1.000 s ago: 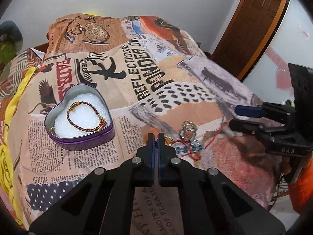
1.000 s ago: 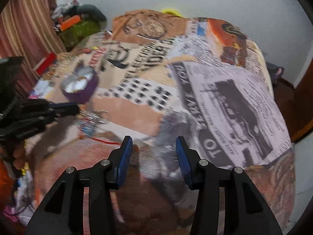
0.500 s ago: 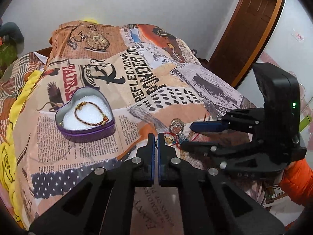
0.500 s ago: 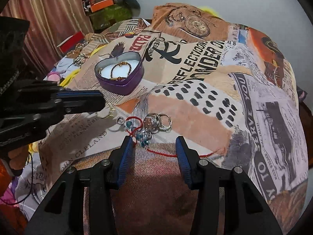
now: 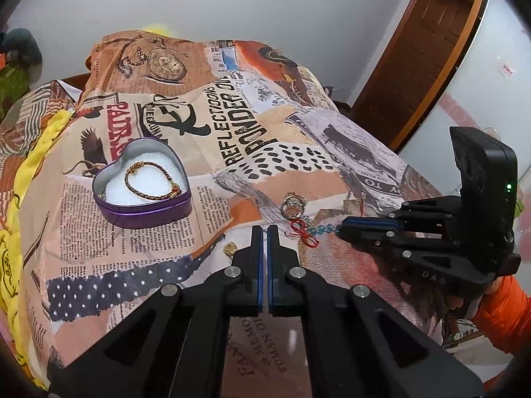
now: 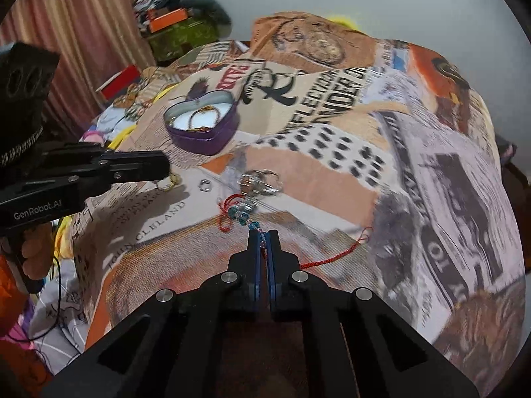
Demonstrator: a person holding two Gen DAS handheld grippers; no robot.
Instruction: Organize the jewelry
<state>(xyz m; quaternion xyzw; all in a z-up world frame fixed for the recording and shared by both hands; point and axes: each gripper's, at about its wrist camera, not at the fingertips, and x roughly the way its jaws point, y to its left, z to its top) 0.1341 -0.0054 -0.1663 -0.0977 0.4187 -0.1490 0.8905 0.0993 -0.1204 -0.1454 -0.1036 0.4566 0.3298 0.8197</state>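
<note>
A purple heart-shaped tin point(image 5: 146, 215) point(image 6: 205, 141) lies on the printed bedspread, with a brown and gold braided bracelet point(image 5: 151, 182) on its white padding. A pile of jewelry lies to its right: silver rings point(image 5: 293, 204) point(image 6: 262, 180), a red cord point(image 5: 303, 233) point(image 6: 332, 258) and a blue bead strand point(image 5: 323, 229) point(image 6: 242, 214). My right gripper point(image 6: 264, 233) point(image 5: 343, 229) is shut on the near end of the bead strand. My left gripper point(image 5: 264, 229) point(image 6: 166, 165) is shut with nothing seen in it. A small gold piece point(image 5: 229, 248) point(image 6: 169, 182) lies just beside its tips.
A small silver ring point(image 6: 205, 185) lies loose between the gold piece and the pile. The bedspread point(image 5: 232, 139) drops off at the right toward a brown door point(image 5: 424, 49). Clutter and a striped curtain point(image 6: 66, 33) stand off the far left side. An orange sleeve point(image 5: 497, 311) shows behind the right gripper.
My right gripper came in over the jewelry pile and went from open to shut on the bead strand. The left gripper stayed shut and drew back slightly, uncovering the gold piece.
</note>
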